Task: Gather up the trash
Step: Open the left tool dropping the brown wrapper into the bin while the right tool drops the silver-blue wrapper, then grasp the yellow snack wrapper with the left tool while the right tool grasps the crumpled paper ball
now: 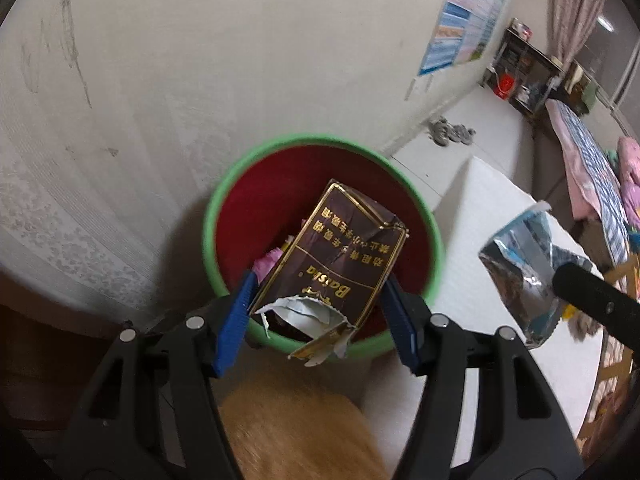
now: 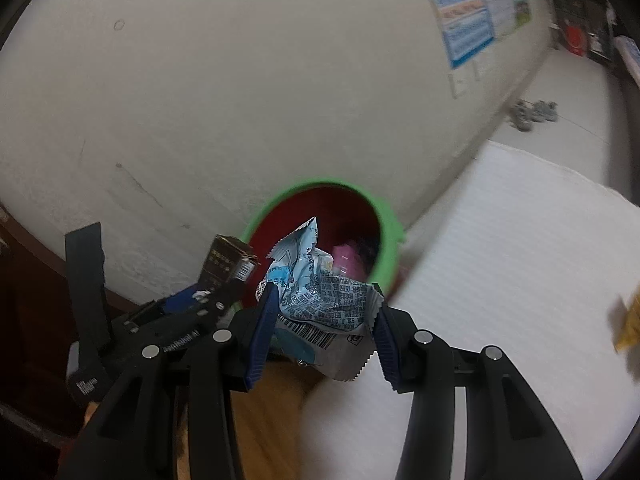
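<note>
At the centre of the left wrist view, the left gripper (image 1: 318, 312) has its jaws clamped on a torn brown carton (image 1: 334, 256) over the green-rimmed red bin (image 1: 434, 248), which stands against the wall (image 1: 200, 60) with pink scraps (image 1: 269, 261) inside. The right gripper (image 2: 326, 320) pinches a crumpled blue wrapper (image 2: 320, 292) just short of the bin, beside a white board (image 2: 520, 280) at lower right.

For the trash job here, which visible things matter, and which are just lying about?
Belongs to the job:
- brown cigarette pack, clamped by the left gripper
- blue snack wrapper, clamped by the right gripper
- green-rimmed bin, pink trash inside

Just lying about:
- wall poster
- shelf
- grey shoes
</note>
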The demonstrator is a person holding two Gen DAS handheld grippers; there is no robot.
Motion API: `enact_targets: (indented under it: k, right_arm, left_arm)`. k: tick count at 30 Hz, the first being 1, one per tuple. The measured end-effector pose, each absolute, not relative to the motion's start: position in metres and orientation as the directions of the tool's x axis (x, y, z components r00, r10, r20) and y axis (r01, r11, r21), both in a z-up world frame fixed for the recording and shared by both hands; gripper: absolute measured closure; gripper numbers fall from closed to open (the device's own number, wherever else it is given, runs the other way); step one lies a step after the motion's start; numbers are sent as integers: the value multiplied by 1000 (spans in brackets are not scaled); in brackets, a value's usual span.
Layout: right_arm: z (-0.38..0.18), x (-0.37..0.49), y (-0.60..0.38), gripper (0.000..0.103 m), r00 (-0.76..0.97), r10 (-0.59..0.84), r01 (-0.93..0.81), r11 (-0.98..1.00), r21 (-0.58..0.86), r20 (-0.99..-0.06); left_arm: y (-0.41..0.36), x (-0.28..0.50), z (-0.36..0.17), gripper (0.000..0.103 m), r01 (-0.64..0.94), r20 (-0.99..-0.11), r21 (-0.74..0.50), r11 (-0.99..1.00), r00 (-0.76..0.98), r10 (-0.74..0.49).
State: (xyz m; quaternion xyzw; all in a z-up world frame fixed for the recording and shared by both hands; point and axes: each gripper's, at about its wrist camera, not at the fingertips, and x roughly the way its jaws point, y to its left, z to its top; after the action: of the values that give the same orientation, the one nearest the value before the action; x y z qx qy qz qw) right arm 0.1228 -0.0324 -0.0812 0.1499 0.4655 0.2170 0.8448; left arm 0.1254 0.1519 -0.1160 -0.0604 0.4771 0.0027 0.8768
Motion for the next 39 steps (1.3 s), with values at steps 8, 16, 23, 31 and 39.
enact_targets:
  k: [8, 16, 23, 31, 39]
  right_arm:
    - [-81, 150, 3, 36, 456, 527, -254, 849, 463, -717]
    - [-90, 125, -61, 30, 511, 434, -163, 896, 412, -742]
    - [-115, 67, -227, 30, 552, 4, 143, 985, 99, -834]
    - [-164, 51, -344, 23, 426, -86, 340, 938, 71, -901]
    - [-177, 42, -360, 63, 481, -9, 337, 925, 175, -877]
  left_arm:
    - [179, 143, -129, 14, -131, -844, -129, 983, 535, -39]
    - [168, 127, -137, 14, -118, -858, -123, 985, 512, -46]
    - [115, 121, -146, 14, -35, -877, -94, 995, 477, -66]
    - [4, 112, -151, 14, 152, -887, -105, 983, 433, -161]
    - [-100, 87, -156, 14, 326, -899, -104, 940, 373, -229]
